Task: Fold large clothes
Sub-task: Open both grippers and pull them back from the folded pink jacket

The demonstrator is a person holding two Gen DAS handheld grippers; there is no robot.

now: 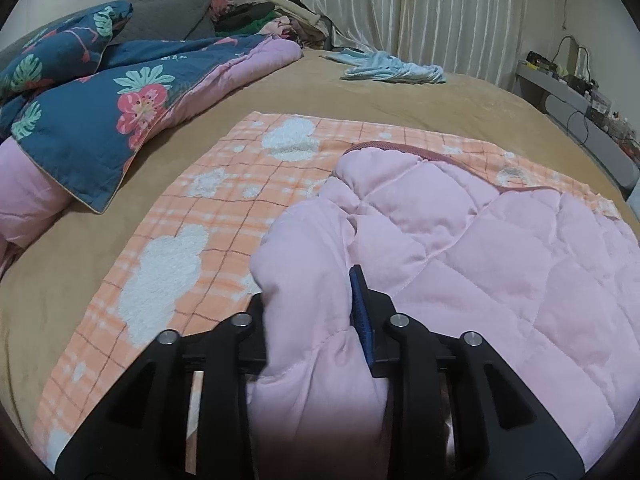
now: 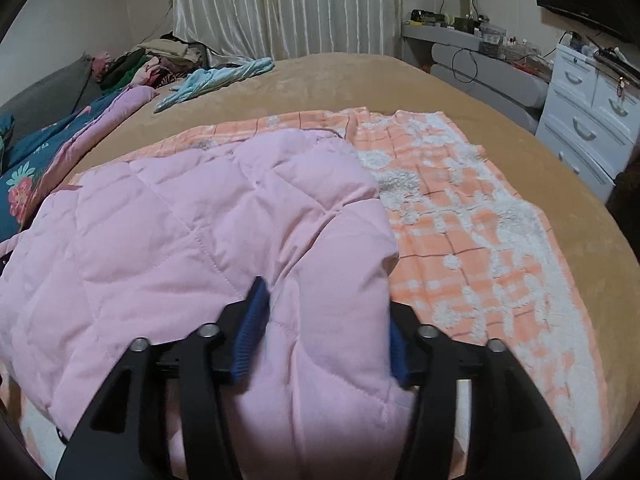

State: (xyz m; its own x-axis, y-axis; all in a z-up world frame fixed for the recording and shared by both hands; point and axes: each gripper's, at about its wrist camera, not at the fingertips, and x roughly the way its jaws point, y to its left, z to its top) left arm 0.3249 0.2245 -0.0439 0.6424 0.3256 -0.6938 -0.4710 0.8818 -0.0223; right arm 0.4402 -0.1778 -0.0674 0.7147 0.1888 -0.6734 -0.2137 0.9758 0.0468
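A pink quilted jacket (image 1: 480, 260) (image 2: 180, 220) lies spread on an orange plaid blanket (image 1: 200, 220) (image 2: 480, 220) on the tan bed (image 1: 80, 260) (image 2: 400, 80). My left gripper (image 1: 310, 304) is shut on a puffy fold at the jacket's left near edge, which bulges up between the pads. My right gripper (image 2: 324, 320) stands open at the jacket's right near edge. A thick fold lies loosely between its wide-set blue pads (image 2: 250, 332). The near part of the jacket is hidden under both grippers.
A blue floral quilt (image 1: 80, 120) is heaped at the left of the bed. A light blue garment (image 1: 392, 66) (image 2: 216, 80) lies at the far side, near a pile of clothes (image 1: 280, 20). White drawers (image 2: 592, 120) and a grey shelf (image 1: 580, 120) stand to the right.
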